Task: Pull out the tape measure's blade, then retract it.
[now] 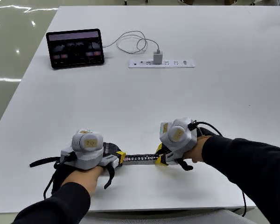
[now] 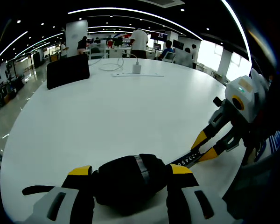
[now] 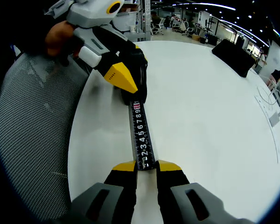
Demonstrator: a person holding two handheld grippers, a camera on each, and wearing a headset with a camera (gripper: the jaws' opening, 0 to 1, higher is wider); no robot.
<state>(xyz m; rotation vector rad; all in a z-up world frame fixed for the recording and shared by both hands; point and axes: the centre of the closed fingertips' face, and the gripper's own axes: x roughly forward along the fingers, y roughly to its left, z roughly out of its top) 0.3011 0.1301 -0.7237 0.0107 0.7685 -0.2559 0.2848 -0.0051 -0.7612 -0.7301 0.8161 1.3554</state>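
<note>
Left claw [image 2: 129, 171]: closed around the black tape measure case [image 2: 126, 185], which sat on the surface [image 1: 177, 102] near its front edge.
Right claw [image 3: 147, 165]: narrow, pinching the blade [image 3: 140, 128] at its free end.
Blade axis: ran straight between my 2 claws, left to right in the head view; a short length was exposed.
Key relation: the case lay directly ahead of my right claw, along the blade. I judged a longer draw needed the right claw moving straight away, in line.

White table [image 1: 200, 102], glossy floor [image 1: 14, 46], ceiling strip lights [image 2: 130, 10], perhaps windows [image 2: 206, 53] behind.
</note>
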